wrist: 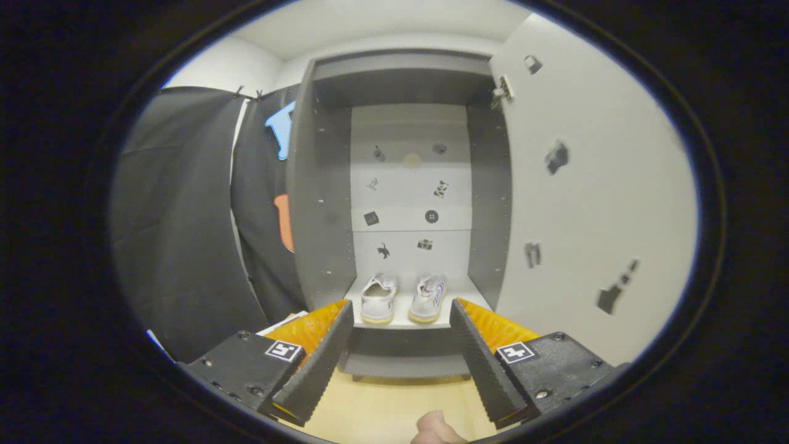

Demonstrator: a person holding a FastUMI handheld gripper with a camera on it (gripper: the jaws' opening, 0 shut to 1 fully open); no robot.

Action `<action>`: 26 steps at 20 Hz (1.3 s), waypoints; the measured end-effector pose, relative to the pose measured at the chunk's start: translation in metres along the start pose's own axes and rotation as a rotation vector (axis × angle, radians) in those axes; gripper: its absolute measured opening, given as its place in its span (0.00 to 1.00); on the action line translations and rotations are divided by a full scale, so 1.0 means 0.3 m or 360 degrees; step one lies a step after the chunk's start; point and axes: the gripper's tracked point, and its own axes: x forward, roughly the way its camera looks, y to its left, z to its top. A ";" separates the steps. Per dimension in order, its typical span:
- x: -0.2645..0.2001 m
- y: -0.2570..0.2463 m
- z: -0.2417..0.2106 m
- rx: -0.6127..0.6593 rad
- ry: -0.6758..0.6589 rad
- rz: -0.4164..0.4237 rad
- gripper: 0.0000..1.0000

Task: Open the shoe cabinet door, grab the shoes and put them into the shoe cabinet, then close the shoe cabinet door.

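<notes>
One door left to close, by the look of it: the shoe cabinet [400, 185] stands open ahead, its door [585, 203] swung wide on the right. Both shoes [404, 299] sit side by side on the bottom shelf, just beyond the fingers. The gripper [400, 320] is spread wide, holding nothing. Best move, I'd say: go right, get behind the door's far edge, push it steadily shut.

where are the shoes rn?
Gripper view: both shoes sit side by side on the cabinet's bottom shelf, beyond the open, empty gripper; door open.
</notes>
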 end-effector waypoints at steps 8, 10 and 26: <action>-0.583 -0.166 0.051 0.0153 -0.0024 -0.0070 0.99; -0.670 -0.256 0.076 0.0086 -0.0041 -0.0118 0.99; -0.562 -1.020 0.105 0.0010 -0.0058 -0.0443 1.00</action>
